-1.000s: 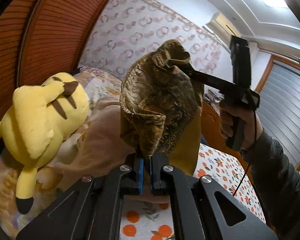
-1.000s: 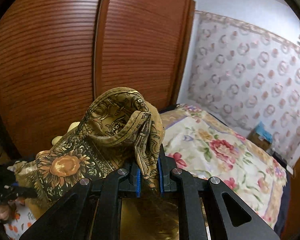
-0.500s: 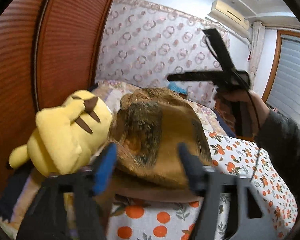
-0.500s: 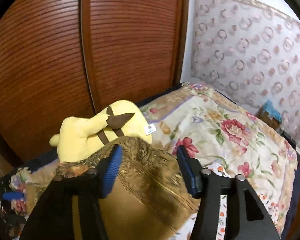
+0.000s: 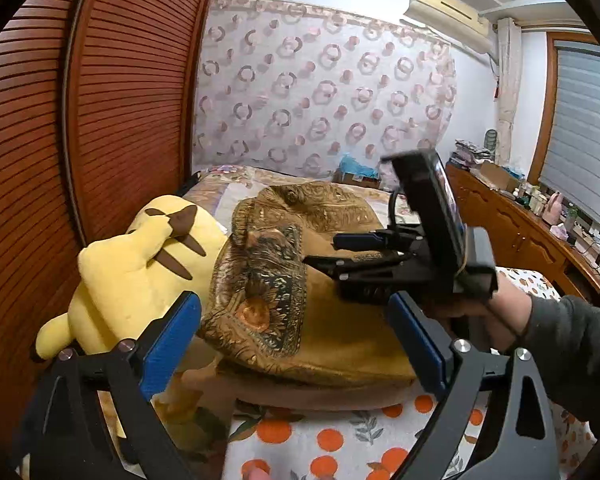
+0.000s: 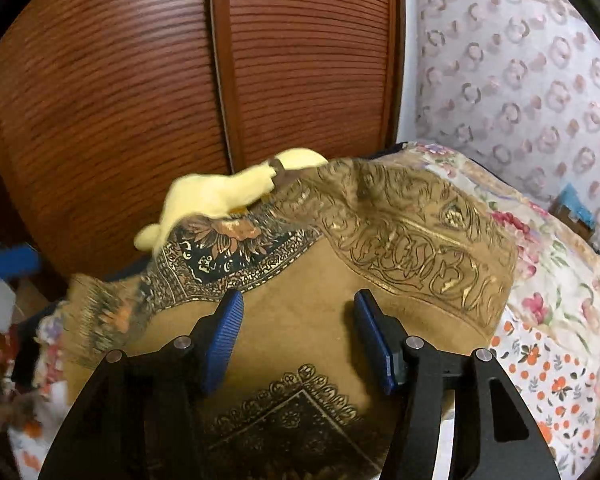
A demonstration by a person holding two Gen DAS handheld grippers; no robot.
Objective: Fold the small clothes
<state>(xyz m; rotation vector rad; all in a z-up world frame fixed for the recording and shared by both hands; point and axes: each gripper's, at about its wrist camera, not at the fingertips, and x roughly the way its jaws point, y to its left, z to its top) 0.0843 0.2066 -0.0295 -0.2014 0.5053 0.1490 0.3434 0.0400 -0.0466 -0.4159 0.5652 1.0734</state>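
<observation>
A brown-gold patterned cloth (image 5: 340,344) lies loosely folded on the bed, on top of a pinkish-brown garment (image 5: 300,394). My left gripper (image 5: 292,300) is just in front of it, its jaws opening wide, and the blue pads (image 5: 168,340) touch nothing. My right gripper (image 5: 320,249) hovers low over the cloth's far side, held by a hand in a grey sleeve (image 5: 572,340). In the right wrist view the right gripper (image 6: 298,296) is open just above the plain middle of the cloth (image 6: 420,232), gripping nothing.
A yellow plush toy (image 5: 132,280) leans against the cloth's left side, in front of brown slatted wardrobe doors (image 5: 80,120). The bed has an orange-print sheet (image 5: 332,440) and a floral quilt (image 6: 560,280). A wooden dresser (image 5: 520,232) with clutter runs along the right.
Both grippers were shut on the raised cloth a second ago. Both have let go, and the cloth has dropped onto the pile. The right gripper has sunk toward it.
</observation>
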